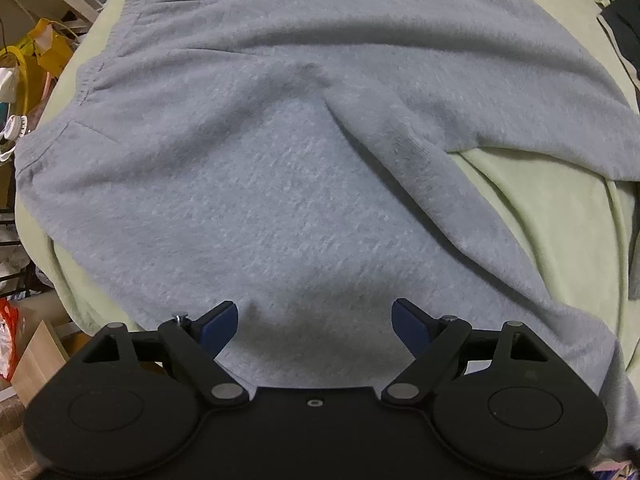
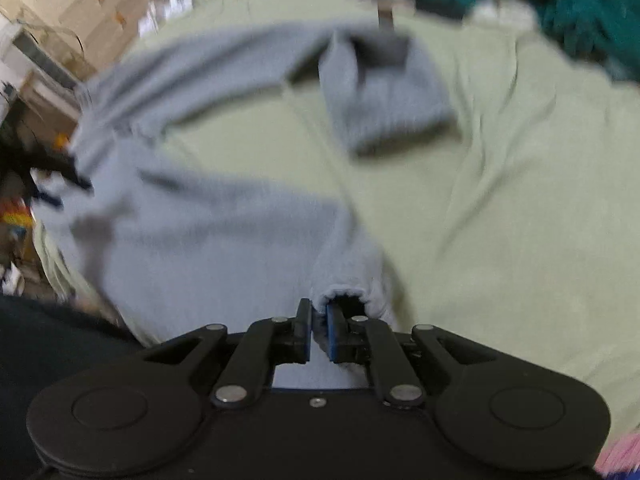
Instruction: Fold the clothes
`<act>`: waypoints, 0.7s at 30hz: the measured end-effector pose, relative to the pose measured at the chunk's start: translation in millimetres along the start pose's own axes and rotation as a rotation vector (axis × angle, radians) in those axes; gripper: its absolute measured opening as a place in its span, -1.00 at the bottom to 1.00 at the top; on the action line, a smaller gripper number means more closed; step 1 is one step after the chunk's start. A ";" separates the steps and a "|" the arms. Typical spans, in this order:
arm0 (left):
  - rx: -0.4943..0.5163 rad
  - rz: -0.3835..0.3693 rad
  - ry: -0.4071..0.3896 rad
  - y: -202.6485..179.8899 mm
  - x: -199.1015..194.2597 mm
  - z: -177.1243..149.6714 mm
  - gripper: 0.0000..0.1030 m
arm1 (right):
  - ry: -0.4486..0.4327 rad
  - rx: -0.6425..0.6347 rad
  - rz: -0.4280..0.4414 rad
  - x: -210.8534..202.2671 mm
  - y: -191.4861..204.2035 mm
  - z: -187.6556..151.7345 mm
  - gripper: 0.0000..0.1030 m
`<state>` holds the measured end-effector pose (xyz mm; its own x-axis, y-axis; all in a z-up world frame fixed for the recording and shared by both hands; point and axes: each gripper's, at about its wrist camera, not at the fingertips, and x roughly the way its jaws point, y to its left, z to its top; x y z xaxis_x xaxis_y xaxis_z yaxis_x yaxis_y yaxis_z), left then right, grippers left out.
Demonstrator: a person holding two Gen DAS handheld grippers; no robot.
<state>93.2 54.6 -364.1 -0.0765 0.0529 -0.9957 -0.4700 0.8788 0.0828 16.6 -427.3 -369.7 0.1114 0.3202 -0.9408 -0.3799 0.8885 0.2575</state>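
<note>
Mid-fold: grey fleece sweatpants [image 1: 280, 168] spread on pale green bedsheet [image 2: 500, 200]. Right gripper [image 2: 319, 330] pinching leg cuff [image 2: 344, 294], lifted. Left gripper [image 1: 314, 320] spread wide above fabric, empty. Next, probably: carry cuff across toward waistband, keep cloth pinned flat.

my left wrist camera is looking straight down along its fingers, sitting close over the grey sweatshirt [image 1: 280, 168], which is filling most of its frame, with the pale green sheet [image 1: 552, 216] showing at the edges and room clutter along the left rim. my right wrist camera is looking steeply down but tilted forward, taking in the sweatshirt [image 2: 208, 240] from its hem side, more of the green sheet [image 2: 500, 208] and cardboard boxes [image 2: 76, 4] at the top left; its picture is blurring. both views are sharing the sweatshirt and the sheet beneath it.
</note>
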 end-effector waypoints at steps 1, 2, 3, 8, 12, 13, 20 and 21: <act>0.005 -0.001 0.001 -0.6 0.2 -0.4 0.70 | 0.017 0.023 -0.024 6.3 -5.1 -6.7 -0.85; 0.012 0.001 0.004 -1.5 1.0 -0.9 0.70 | 0.021 0.052 -0.042 9.3 -10.8 -10.0 -0.85; 0.012 0.003 0.006 -1.6 1.6 -1.3 0.70 | 0.022 0.085 -0.054 12.0 -17.3 -12.5 -0.82; 0.017 0.001 0.012 -0.9 2.4 -1.8 0.70 | -0.085 0.236 0.065 -5.1 -47.5 -6.6 0.04; 0.017 0.006 0.007 0.1 -0.8 -1.8 0.70 | -0.140 0.369 0.144 0.2 -74.0 8.4 0.08; 0.017 0.005 0.005 0.6 -2.2 -2.0 0.70 | -0.151 0.424 0.167 4.6 -82.7 11.8 0.08; 0.007 0.016 -0.006 7.1 -7.6 -2.4 0.70 | -0.175 0.746 0.213 38.4 -123.6 12.4 -0.87; 0.004 0.013 -0.007 8.0 -8.0 -3.0 0.70 | -0.216 0.803 0.209 33.4 -133.1 7.2 -0.88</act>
<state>87.4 59.8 -355.3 -0.0761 0.0681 -0.9948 -0.4659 0.8797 0.0958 77.5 -532.5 -433.8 0.3149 0.4864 -0.8150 0.3439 0.7419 0.5756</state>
